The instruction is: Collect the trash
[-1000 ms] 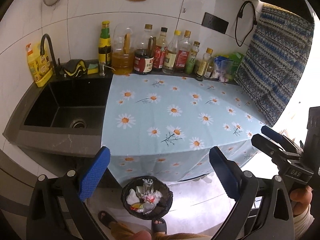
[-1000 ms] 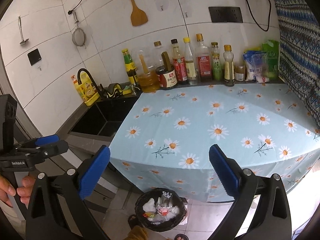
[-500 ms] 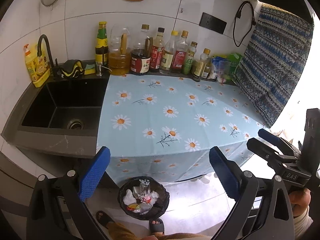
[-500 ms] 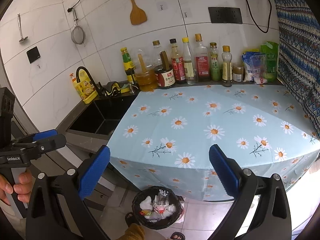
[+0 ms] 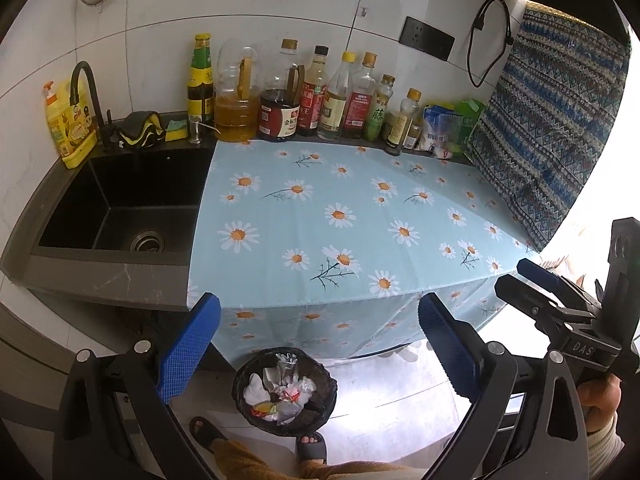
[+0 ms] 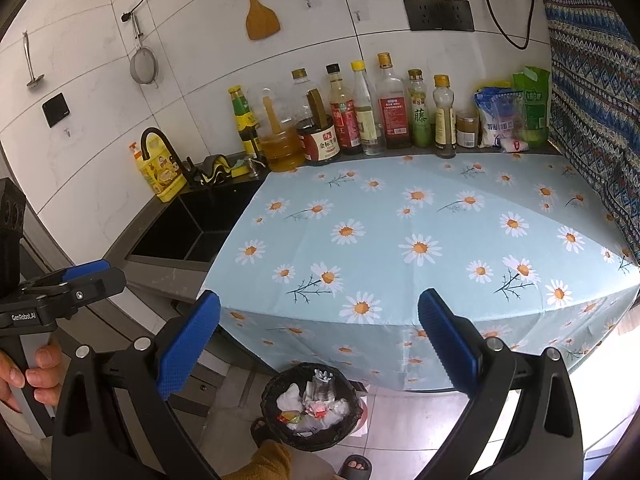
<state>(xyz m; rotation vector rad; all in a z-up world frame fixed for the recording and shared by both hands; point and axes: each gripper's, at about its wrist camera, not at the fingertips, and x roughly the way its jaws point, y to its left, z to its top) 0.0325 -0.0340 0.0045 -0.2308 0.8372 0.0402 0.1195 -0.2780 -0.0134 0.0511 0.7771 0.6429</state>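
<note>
Left wrist view: the left gripper (image 5: 318,344) has its blue-padded jaws wide apart and empty. At six o'clock between them, on the floor below the daisy-print worktop (image 5: 340,216), stands the round black-lined bin of crumpled trash (image 5: 285,390). The right gripper (image 6: 318,344), jaws likewise apart and empty, sees the bin at six o'clock too; neither looks clearly nearer. Gripper bodies read "DAS" and "GenRobot.AI".
</note>
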